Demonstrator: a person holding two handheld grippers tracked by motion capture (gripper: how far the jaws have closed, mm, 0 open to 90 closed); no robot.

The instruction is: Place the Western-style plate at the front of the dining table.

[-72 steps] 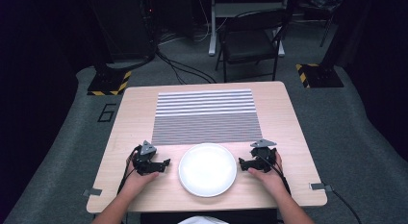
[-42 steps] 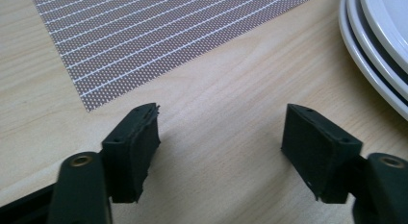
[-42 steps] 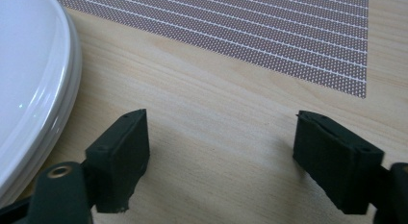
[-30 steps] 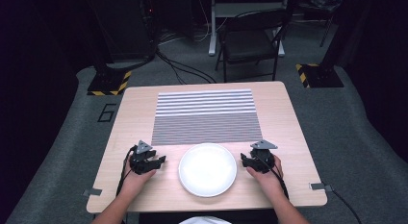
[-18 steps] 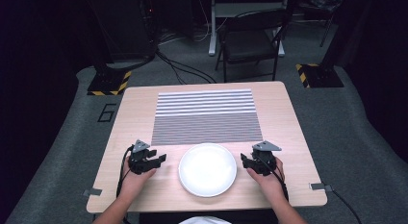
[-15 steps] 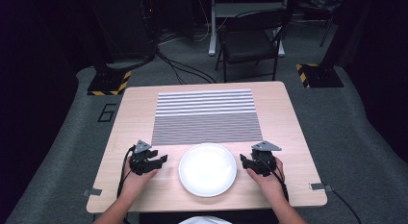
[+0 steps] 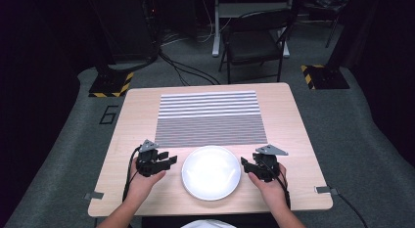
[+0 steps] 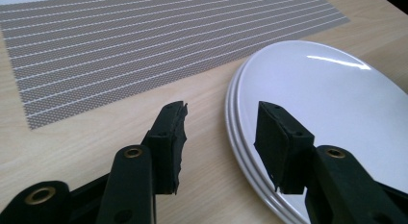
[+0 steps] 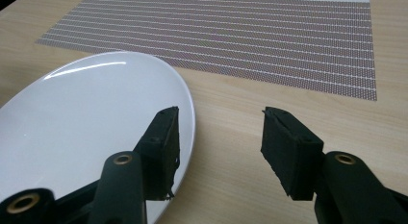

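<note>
Your white plate (image 7: 211, 172) sits on the wooden surface (image 7: 293, 120), near the edge closest to you, just in front of the striped mat (image 7: 210, 118). Your left gripper (image 7: 169, 159) is down at the plate's left rim, jaws spread wide. In the left gripper view that gripper (image 8: 221, 132) straddles the rim: one jaw over the bare surface (image 8: 96, 123), the other over the plate (image 8: 327, 99). I can't tell whether either jaw touches it. Your right gripper (image 7: 246, 165) mirrors that on the plate's right side, jaws also apart. In the right gripper view the gripper (image 9: 219, 137) has its left jaw over the plate (image 9: 86, 113) and its right jaw over the wood (image 9: 231, 113), with the mat (image 9: 240, 36) stretching beyond. Both your hands rest low by the near edge, left hand (image 7: 142, 181) and right hand (image 7: 271, 186), with the plate between them.
</note>
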